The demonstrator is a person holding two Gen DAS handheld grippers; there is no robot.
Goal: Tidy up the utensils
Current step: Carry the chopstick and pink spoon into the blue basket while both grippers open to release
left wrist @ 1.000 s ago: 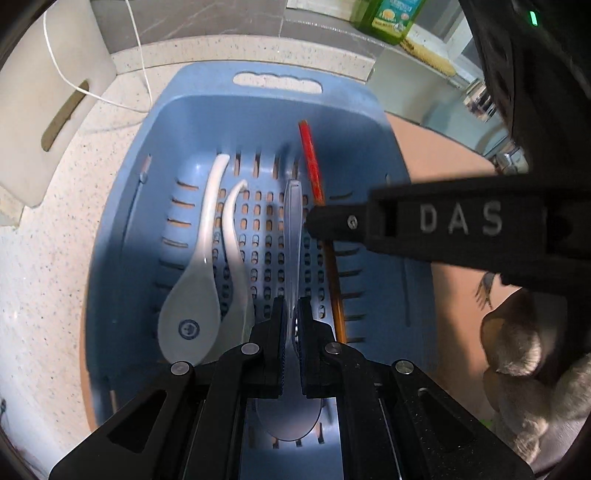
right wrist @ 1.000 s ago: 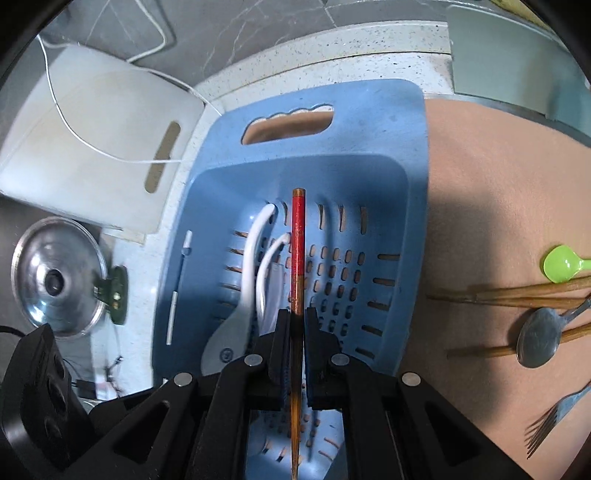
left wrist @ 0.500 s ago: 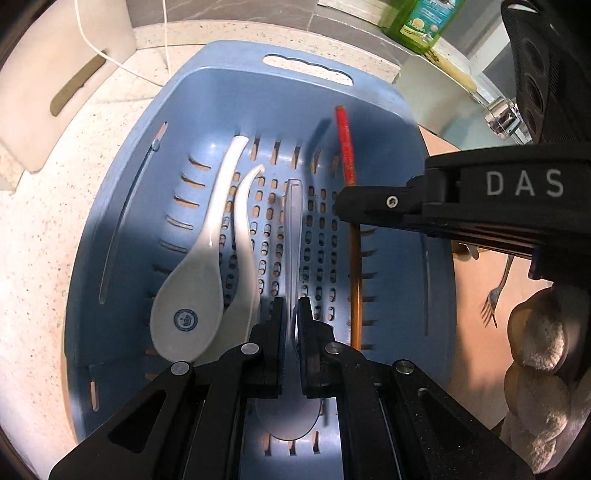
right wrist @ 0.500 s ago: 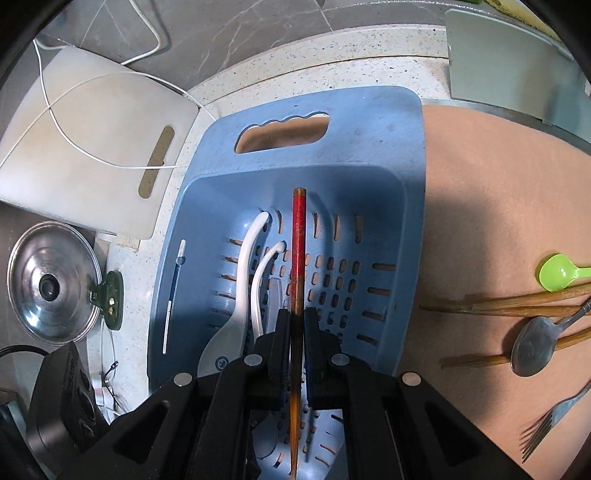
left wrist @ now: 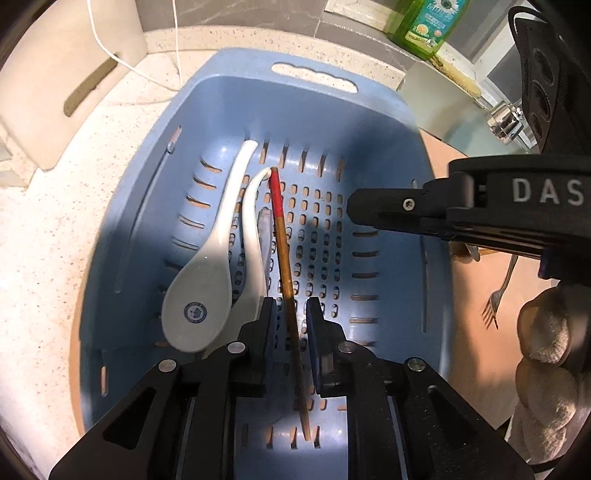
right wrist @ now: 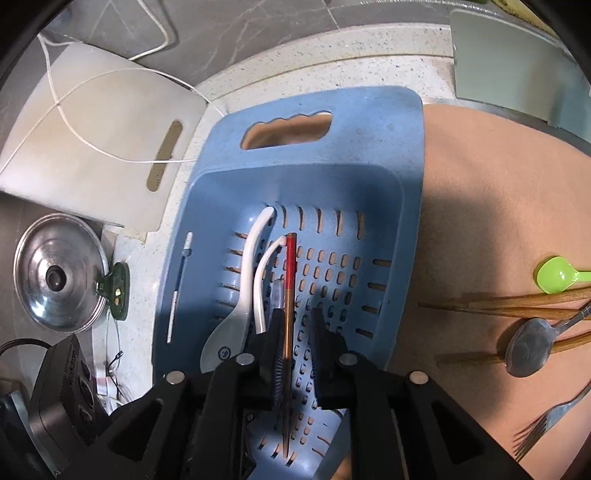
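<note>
Both grippers, left gripper (left wrist: 288,314) and right gripper (right wrist: 294,328), just opened; red-tipped chopstick (left wrist: 282,236) lies loose in blue basket (left wrist: 384,122).

Pale blue slotted plastic basket (right wrist: 384,155), showing orange through its slots. Two glossy white ceramic soup spoons (left wrist: 207,280), one bearing a round dark blue emblem. Amber-brown chopstick with red top (left wrist: 282,236). Speckled cream stone counter (left wrist: 40,240). Peach-orange mat (right wrist: 491,229), carrying a lime green plastic spoon (right wrist: 557,275) and brown wooden chopsticks (right wrist: 517,304). Green dish-soap bottle (left wrist: 428,26) wearing a yellow label.
</note>
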